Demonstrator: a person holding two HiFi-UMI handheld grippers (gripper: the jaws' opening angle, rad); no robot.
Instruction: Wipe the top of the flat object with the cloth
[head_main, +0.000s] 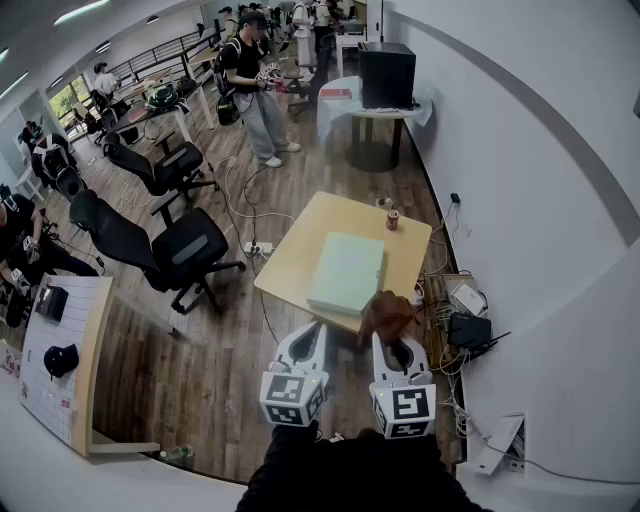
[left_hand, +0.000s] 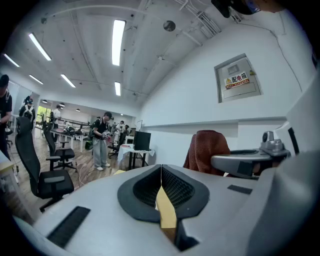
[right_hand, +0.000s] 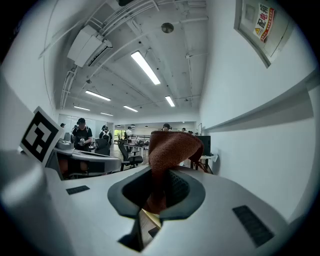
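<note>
The cloth (right_hand: 172, 145) is rust-brown terry: fuzzy, matt, soft-looking. That flat object (head_main: 347, 272) is pale green, smooth and matt; can't tell if it's foam or board. The table (head_main: 290, 250) is light wood with a smooth finish, and the floor (head_main: 200, 370) is dark wood plank with a slight sheen. Both shells, left gripper (left_hand: 161, 182) and right gripper (right_hand: 159, 187), are matt grey plastic with black ribbed pads (left_hand: 177, 190).

Rust-brown cloth (head_main: 388, 313), pale green flat object (head_main: 347, 270), light wood table (head_main: 298, 246)
</note>
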